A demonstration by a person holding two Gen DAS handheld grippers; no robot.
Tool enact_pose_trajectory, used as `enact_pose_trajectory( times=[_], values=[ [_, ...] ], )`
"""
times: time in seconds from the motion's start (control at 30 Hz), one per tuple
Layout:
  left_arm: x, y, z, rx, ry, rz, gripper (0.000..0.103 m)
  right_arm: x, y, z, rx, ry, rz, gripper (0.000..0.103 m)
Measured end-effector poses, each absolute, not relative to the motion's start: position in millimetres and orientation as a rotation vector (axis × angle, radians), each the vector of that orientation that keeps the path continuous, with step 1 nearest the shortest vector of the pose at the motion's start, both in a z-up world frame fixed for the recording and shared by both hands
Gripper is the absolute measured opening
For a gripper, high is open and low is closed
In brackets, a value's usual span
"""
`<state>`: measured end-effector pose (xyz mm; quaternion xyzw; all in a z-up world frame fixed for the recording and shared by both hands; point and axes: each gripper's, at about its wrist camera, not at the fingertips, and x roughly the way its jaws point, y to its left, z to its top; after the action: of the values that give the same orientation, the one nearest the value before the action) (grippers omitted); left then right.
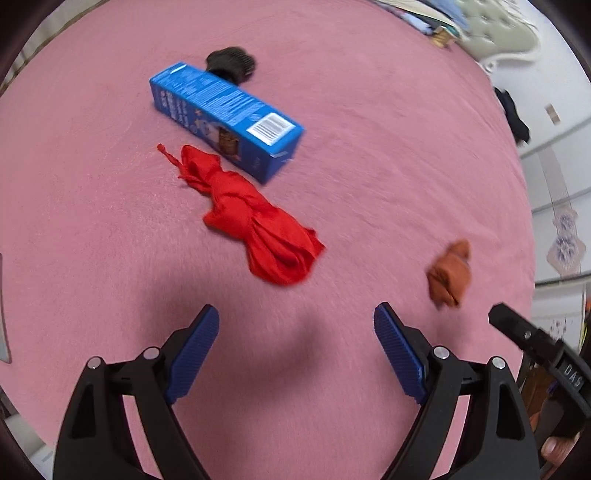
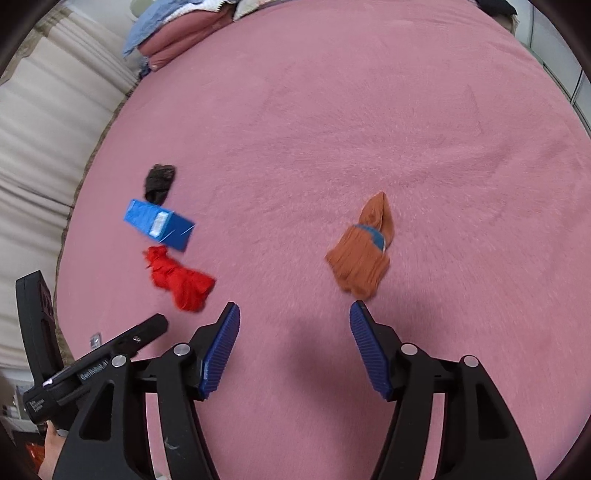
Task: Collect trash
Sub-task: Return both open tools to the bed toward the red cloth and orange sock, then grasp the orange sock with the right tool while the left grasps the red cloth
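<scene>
Nearest, the left gripper (image 1: 295, 332) hangs over the pink plush bedspread (image 1: 369, 129) with its ribbed blue pads (image 1: 197, 350) spread wide and nothing between them. The right gripper (image 2: 293, 325) is likewise empty, its jaws parted somewhat less widely. Both point steeply down at the bed.

Just beyond the left gripper lies a knotted red cloth (image 1: 255, 218). Its far side sits just beside, perhaps touching, a blue carton (image 1: 225, 114) resting on its long face with a barcode at one end. Behind the carton's far end is a small dark bundle (image 1: 232, 64), too blurred to identify.

Just beyond the right gripper, close to its right pad, lies a crumpled orange-brown cloth (image 2: 362, 254) with a blue item tucked into it. It sits well apart from the other three things.

Farther off, folded bedding (image 2: 177, 33) is stacked at the bed's far edge, with pale curtains (image 2: 44, 147) alongside.

Progress, as a judgement: collection appears barely begun or between pickups. All four loose things are still on the bedspread, neither tool holds anything, and no bin or bag is visible. The red cloth and the orange-brown cloth look like the nearest candidates.
</scene>
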<state>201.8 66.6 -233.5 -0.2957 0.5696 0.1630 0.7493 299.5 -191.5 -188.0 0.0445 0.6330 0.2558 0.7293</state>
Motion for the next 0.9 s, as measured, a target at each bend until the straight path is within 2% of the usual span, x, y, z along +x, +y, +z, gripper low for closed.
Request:
enact_pose_trajectory(
  times=[0.37,0.43,0.47,0.5,0.53,0.6,0.73,0.9],
  values=[
    [242,110,-281,-0.741,1.265,0.469,0.085,345,-184,-248,0.054,1.482,0.453,0.061],
    [244,113,-290,-0.726,1.289,0.516,0.077,347,-183,-254,0.033,1.489,0.441,0.057],
    [245,115,-294,-0.708,1.306,0.541,0.07,348,-184,-258,0.017,1.497,0.424,0.044],
    [246,115,-297,-0.705,1.313,0.547,0.066,348,-184,-260,0.011,1.498,0.415,0.038],
    [245,115,-298,-0.701,1.316,0.555,0.064,349,-184,-261,0.012,1.497,0.413,0.036],
    [244,115,-296,-0.698,1.301,0.553,0.051,349,-190,-259,0.042,1.491,0.423,0.032],
    [239,111,-291,-0.687,1.301,0.516,0.031,347,-199,-253,0.071,1.495,0.444,0.024],
    [225,95,-276,-0.69,1.294,0.456,0.026,336,-206,-236,0.104,1.478,0.491,0.022]
  ],
)
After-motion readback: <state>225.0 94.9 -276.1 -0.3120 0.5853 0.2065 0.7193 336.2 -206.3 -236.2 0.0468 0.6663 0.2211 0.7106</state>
